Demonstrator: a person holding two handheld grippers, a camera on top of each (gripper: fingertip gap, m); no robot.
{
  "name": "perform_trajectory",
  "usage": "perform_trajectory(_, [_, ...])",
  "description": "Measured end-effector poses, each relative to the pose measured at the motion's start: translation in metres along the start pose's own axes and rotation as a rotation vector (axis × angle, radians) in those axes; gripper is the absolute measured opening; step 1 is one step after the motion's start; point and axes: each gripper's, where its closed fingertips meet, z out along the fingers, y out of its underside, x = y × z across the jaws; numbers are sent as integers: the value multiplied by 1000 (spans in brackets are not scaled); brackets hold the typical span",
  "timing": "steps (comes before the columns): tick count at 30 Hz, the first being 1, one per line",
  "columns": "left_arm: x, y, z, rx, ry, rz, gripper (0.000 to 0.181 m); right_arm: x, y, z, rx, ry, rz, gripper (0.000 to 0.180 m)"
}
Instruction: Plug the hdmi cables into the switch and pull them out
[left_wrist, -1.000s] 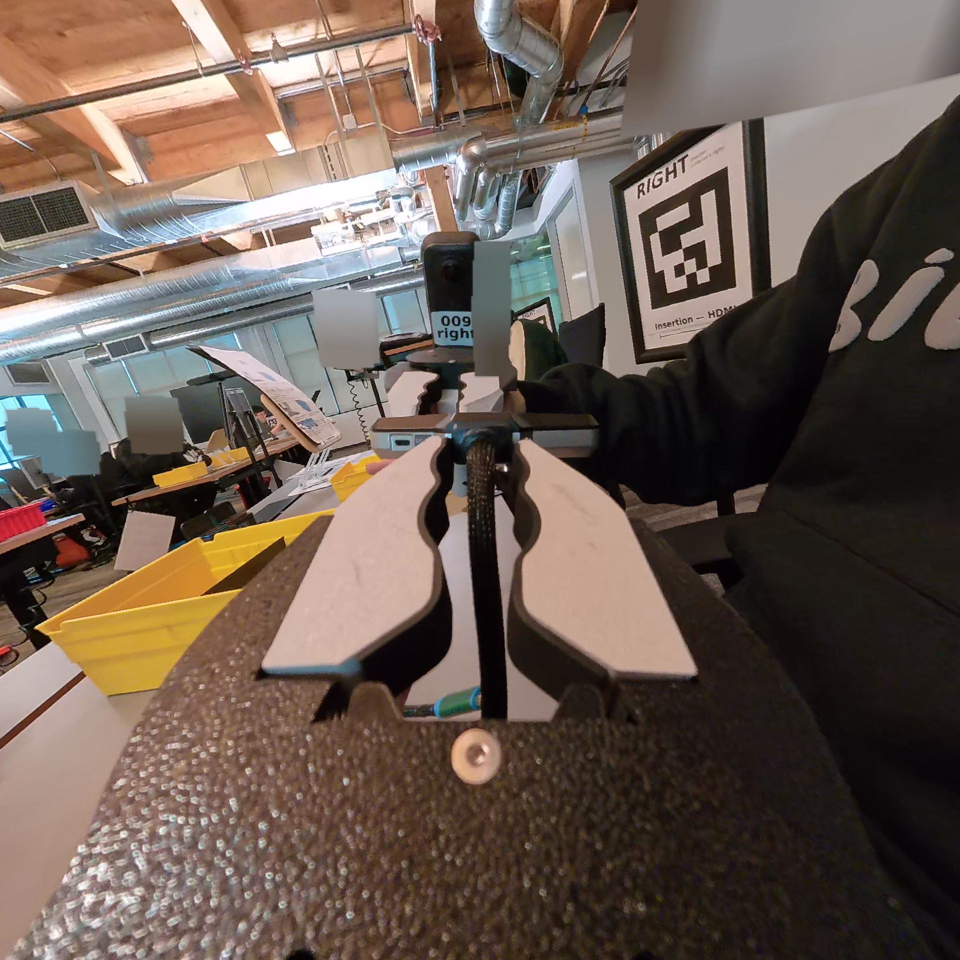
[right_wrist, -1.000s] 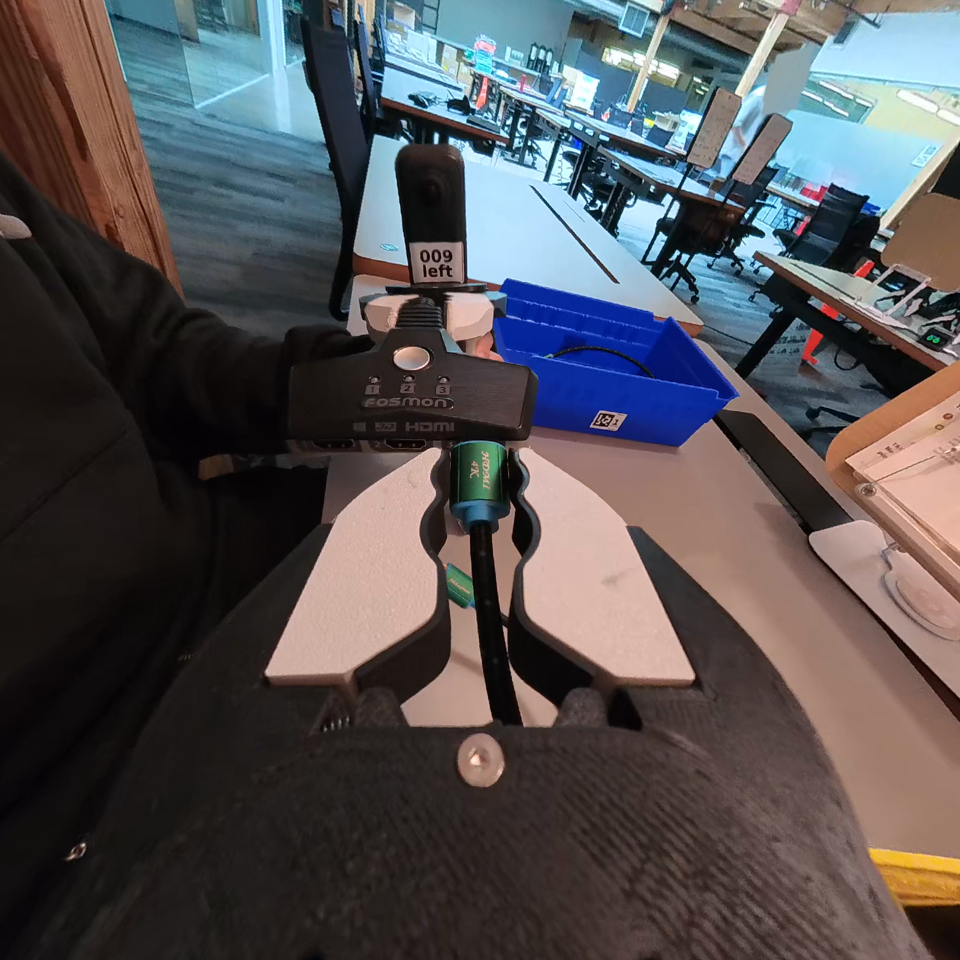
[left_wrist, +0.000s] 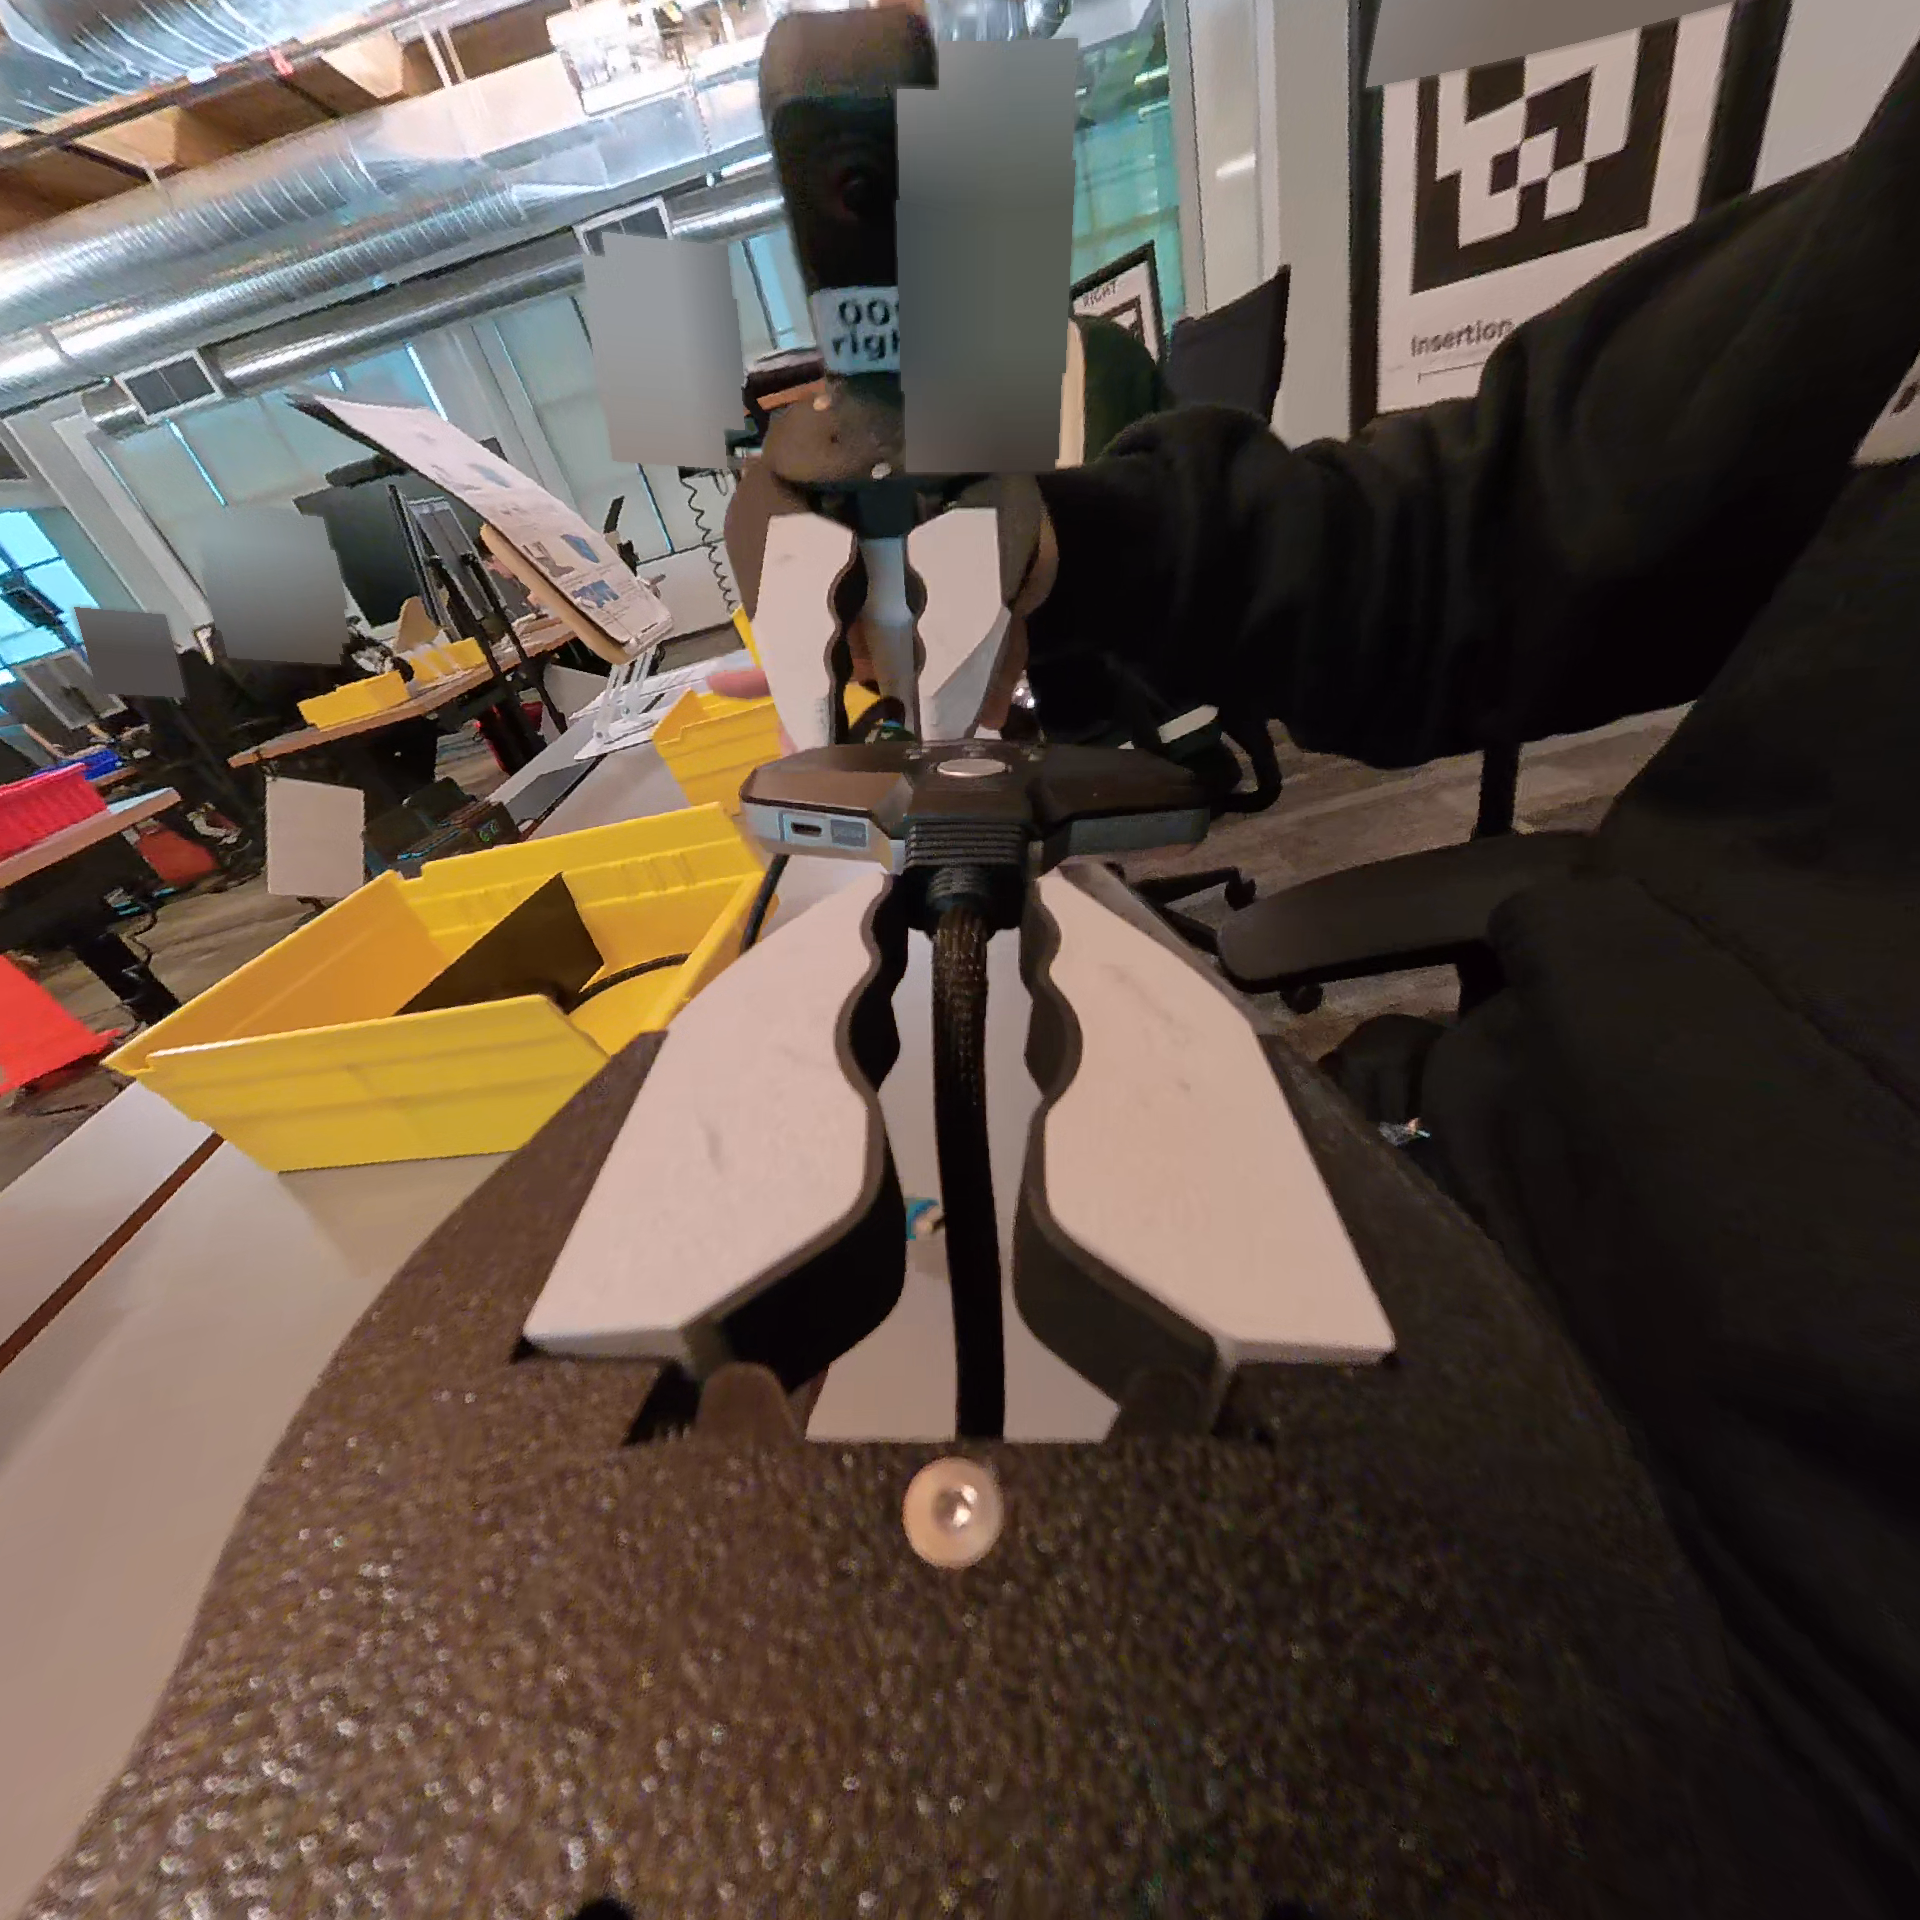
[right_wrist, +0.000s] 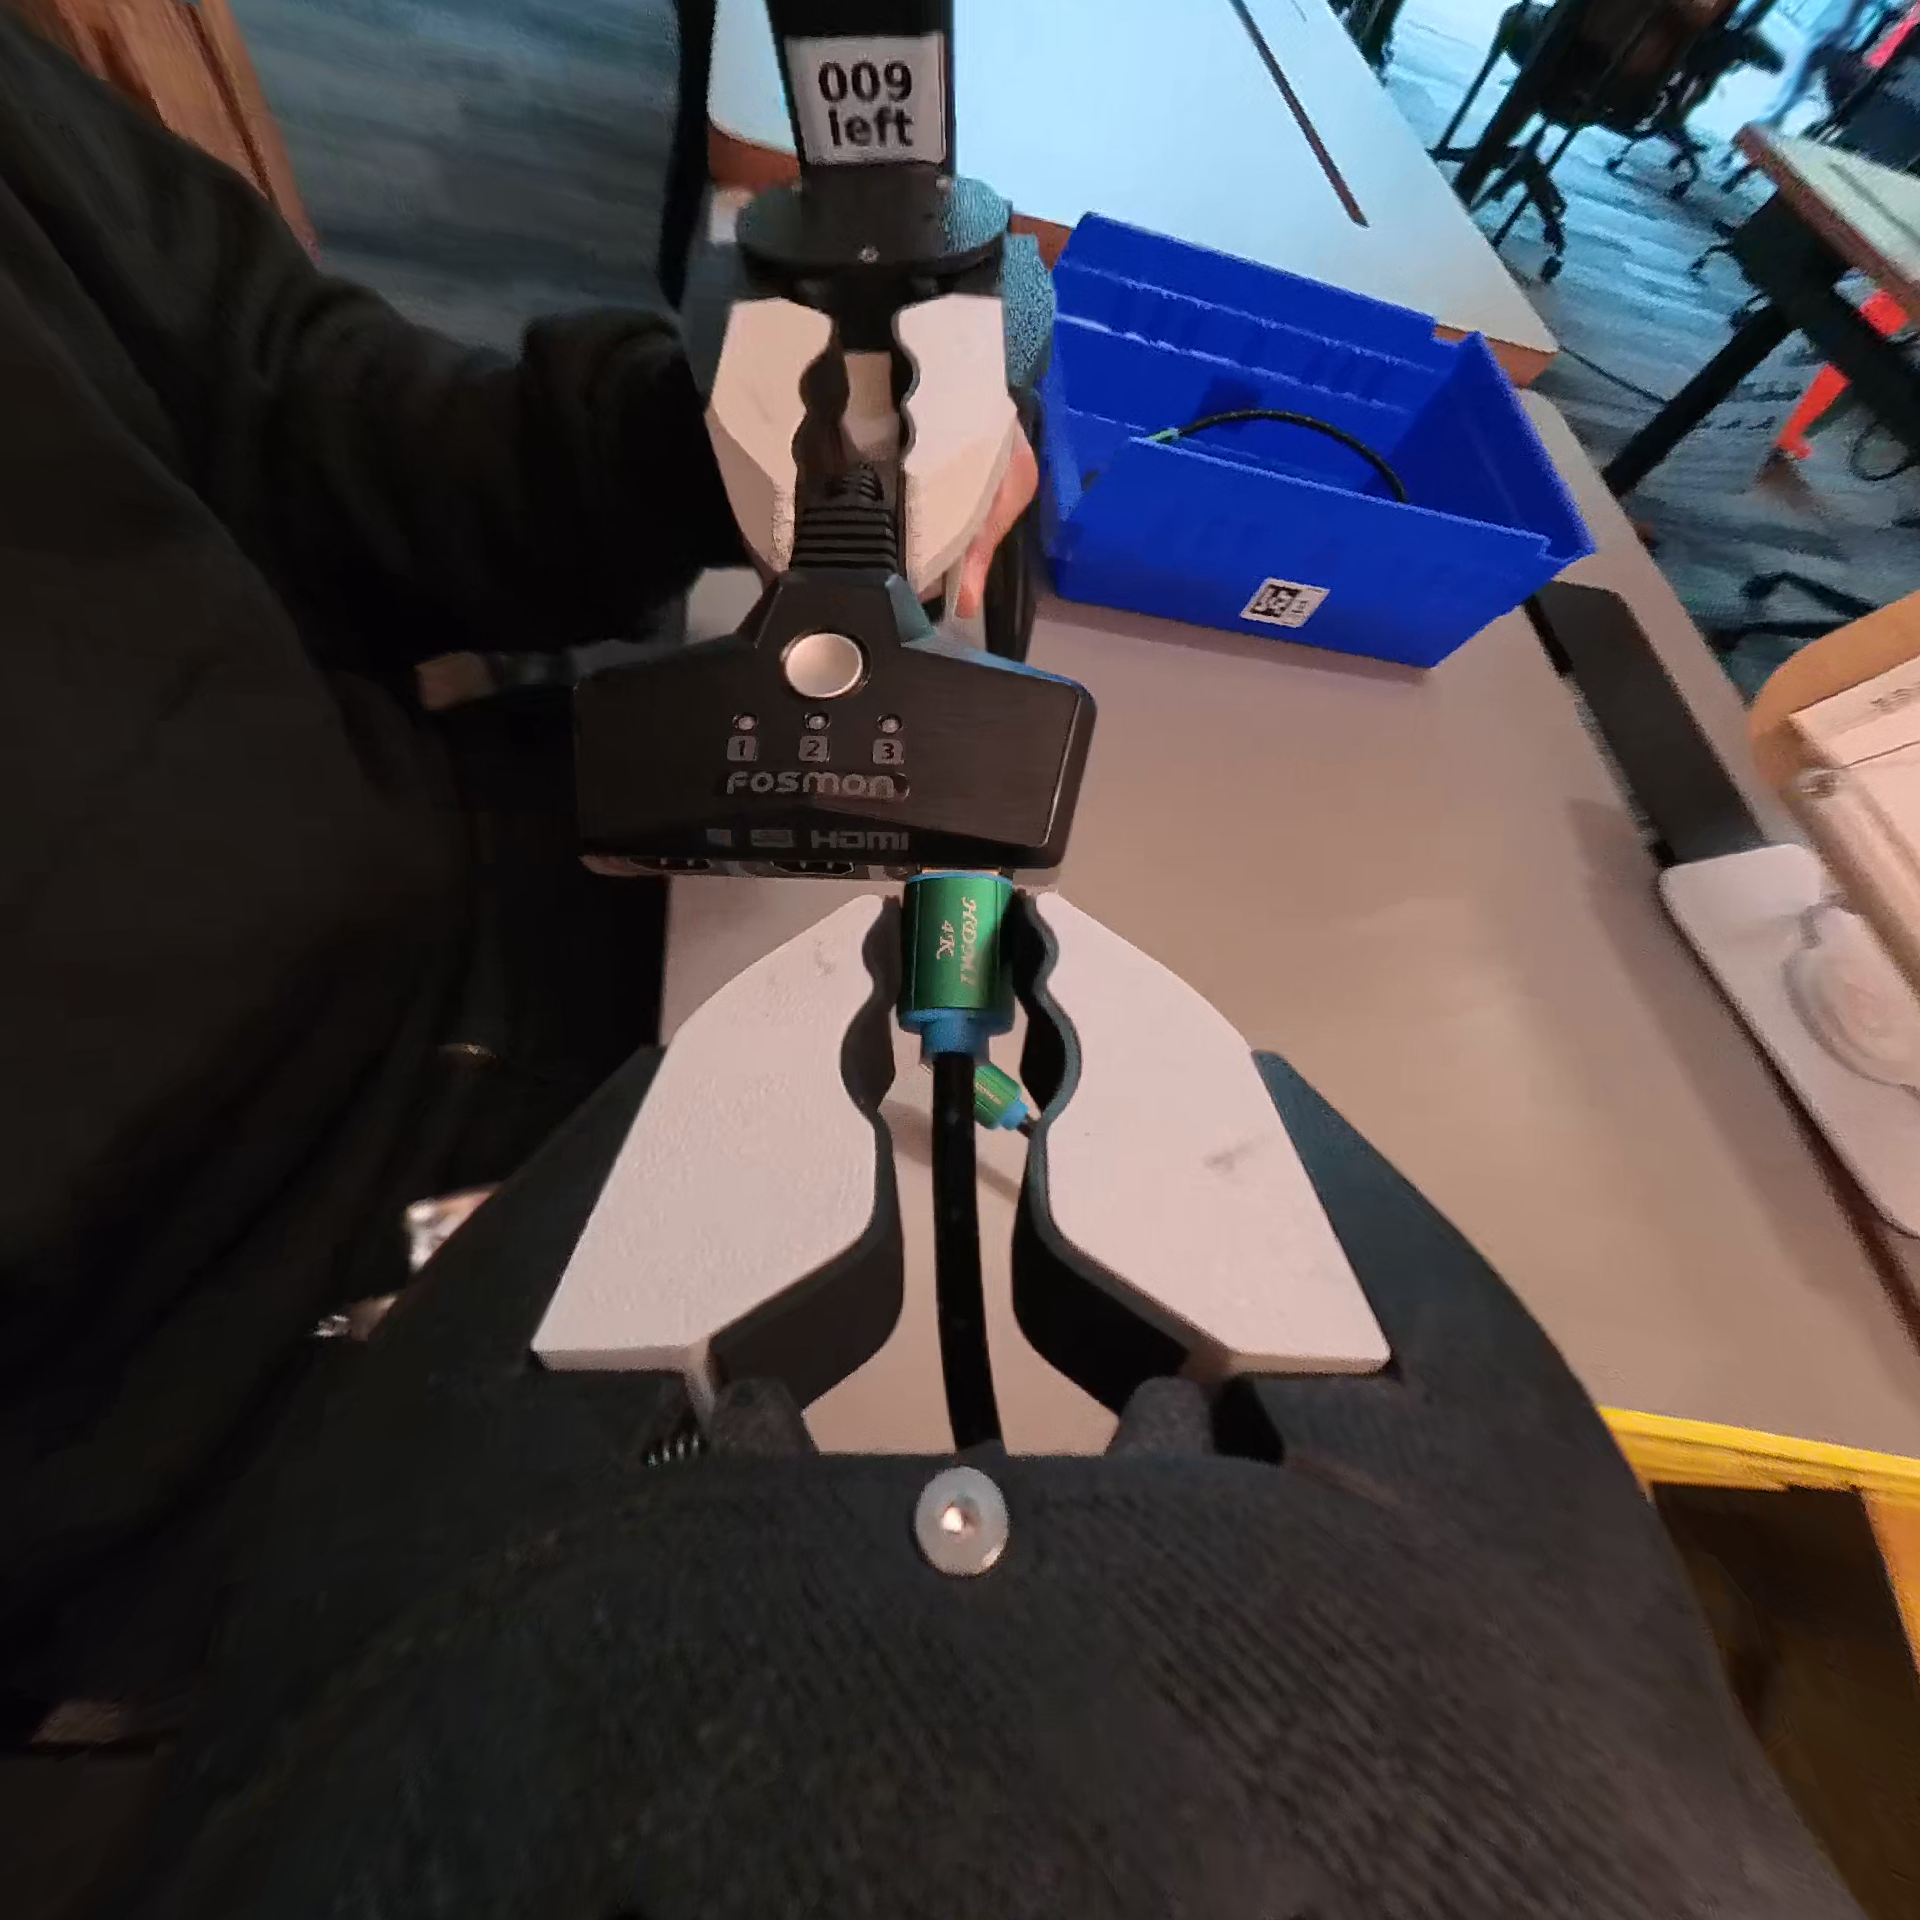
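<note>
The switch (right_wrist: 831, 748) is a flat black box with a brushed face, a round metal button and three small lamps, held in the air above the grey table (right_wrist: 1351, 883) between the two grippers. From its narrow end comes a ribbed black collar and a braided cable (left_wrist: 964, 1091); the left gripper (left_wrist: 961, 914) pinches this collar between its white fingers (left_wrist: 727, 1122) with wavy black rubber edges. The right gripper (right_wrist: 951, 935) pinches the green metal plug (right_wrist: 951, 951), a smooth shell with a blue ring, whose tip sits in the right-hand port of the switch. Its black cable runs back between the fingers.

A blue plastic bin (right_wrist: 1299, 499) with a coiled cable stands beyond on the table; a yellow bin (left_wrist: 395, 997) stands on the other side.

Compared with one second ago, both grippers tilt more downward, so the switch shows more of its top face. The grips are unchanged.
</note>
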Motion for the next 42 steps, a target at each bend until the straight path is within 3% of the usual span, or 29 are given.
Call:
perform_trajectory(11, [1,-14,-9,87,-3,18,21,0,-17,6,216,-25,107,20])
perform_trajectory(21, [3,-17,-11,133,15,29,22,-3,-23,5,230,-16,61,20])
perform_trajectory(28, [1,-1,-2,5,-8,31,21,-1,-1,2,0,36,-60,21])
perform_trajectory(29, [-1,-4,-7,25,-21,36,22,7,7,-3,-52,81,-54,21])
perform_trajectory(30, [-6,-15,-23,98,-42,28,21,37,36,-24,-213,265,-72,21])
perform_trajectory(31, [-17,-28,-44,182,-99,14,21,51,44,-49,-170,345,-20,21])
perform_trajectory(32, [-28,-36,-59,227,-164,12,21,42,4,-64,171,238,137,20])
perform_trajectory(33, [-33,-40,-60,248,-182,6,21,33,-30,-76,365,145,179,20])
perform_trajectory(36, [-28,-42,-39,282,-145,0,21,48,-25,-67,-4,297,-77,20])
perform_trajectory(38, [-22,-42,-33,318,-137,3,21,63,-37,-76,-39,344,-117,20])
perform_trajectory(42, [-22,-35,-21,318,-106,-31,21,108,-22,-112,-212,484,-91,20])
